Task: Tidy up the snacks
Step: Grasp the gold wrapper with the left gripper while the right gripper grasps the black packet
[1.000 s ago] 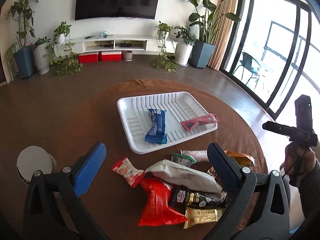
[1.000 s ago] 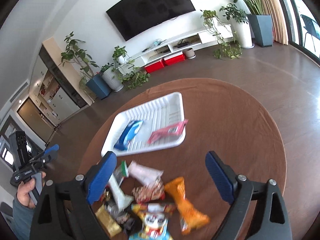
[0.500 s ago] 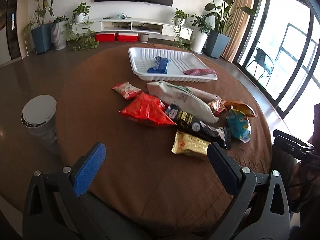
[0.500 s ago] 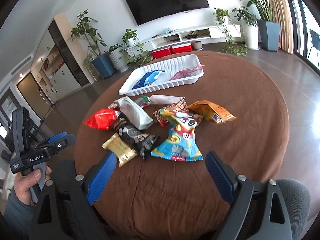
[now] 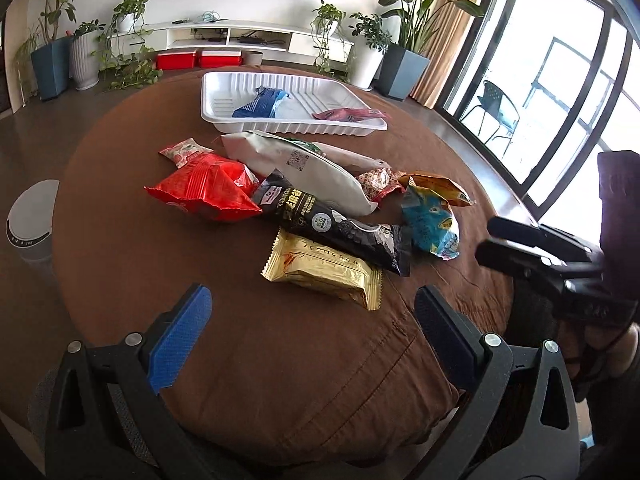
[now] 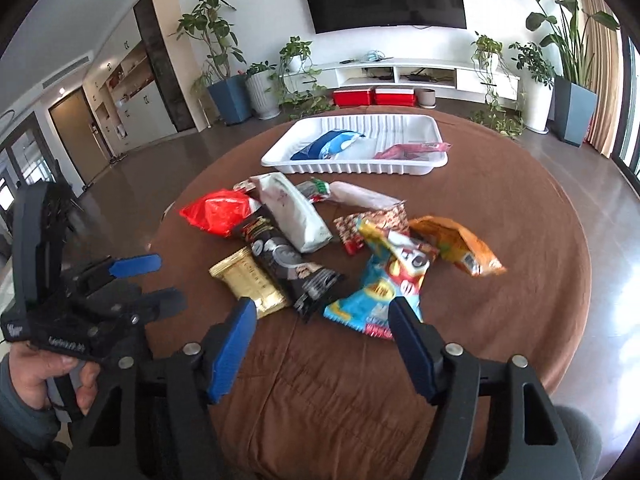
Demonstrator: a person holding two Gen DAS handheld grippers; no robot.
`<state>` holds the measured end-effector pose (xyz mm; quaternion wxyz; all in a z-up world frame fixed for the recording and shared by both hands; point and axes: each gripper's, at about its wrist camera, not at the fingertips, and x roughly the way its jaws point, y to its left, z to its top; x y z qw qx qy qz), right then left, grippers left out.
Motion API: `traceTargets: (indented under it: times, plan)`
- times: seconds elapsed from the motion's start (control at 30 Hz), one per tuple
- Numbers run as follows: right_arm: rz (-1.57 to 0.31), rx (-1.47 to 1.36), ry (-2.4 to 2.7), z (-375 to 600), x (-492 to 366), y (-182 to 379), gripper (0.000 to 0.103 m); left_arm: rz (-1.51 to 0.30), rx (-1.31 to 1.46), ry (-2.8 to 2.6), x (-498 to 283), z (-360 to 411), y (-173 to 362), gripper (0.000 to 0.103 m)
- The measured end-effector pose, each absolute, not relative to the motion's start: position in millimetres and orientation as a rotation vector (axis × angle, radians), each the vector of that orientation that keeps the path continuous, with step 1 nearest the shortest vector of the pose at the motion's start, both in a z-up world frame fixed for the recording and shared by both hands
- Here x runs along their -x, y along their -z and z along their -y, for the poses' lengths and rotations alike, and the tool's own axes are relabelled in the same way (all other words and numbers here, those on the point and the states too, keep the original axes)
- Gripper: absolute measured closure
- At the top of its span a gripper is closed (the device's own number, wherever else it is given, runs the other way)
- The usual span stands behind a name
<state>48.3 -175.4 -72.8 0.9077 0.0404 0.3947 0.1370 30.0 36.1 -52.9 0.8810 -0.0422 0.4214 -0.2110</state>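
Brown cloth covers the round table (image 5: 120,248). Left gripper (image 5: 312,320), lower frame, jaws spread wide, empty. Loose snack packets (image 5: 312,208) lie mid-frame, the white tray (image 5: 288,126) above them. Right gripper (image 6: 322,332), jaws released, hovers near the blue packet (image 6: 376,292).

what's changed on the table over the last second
Both grippers pulled back from above the tray to the near table edge, left gripper and right gripper open and empty. Snacks unmoved: two in the tray, the rest piled on the cloth.
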Motion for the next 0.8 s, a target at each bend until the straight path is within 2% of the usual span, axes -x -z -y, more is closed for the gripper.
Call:
traceTargets:
  times: [0.13,0.33,0.8]
  plan:
    - [-0.849,0.010,-0.335,158,-71,69,0.037,-0.890,0.111,0.428,-32,-42,55,0.000]
    - [-0.953,0.170,-0.459,121,-110,87,0.053,-0.876,0.152,0.419,-31,-54,52,0.000]
    - [-1.092,0.250,-0.502,97,-152,120,0.059,-0.899,0.158,0.404,-33,-53,61,0.000]
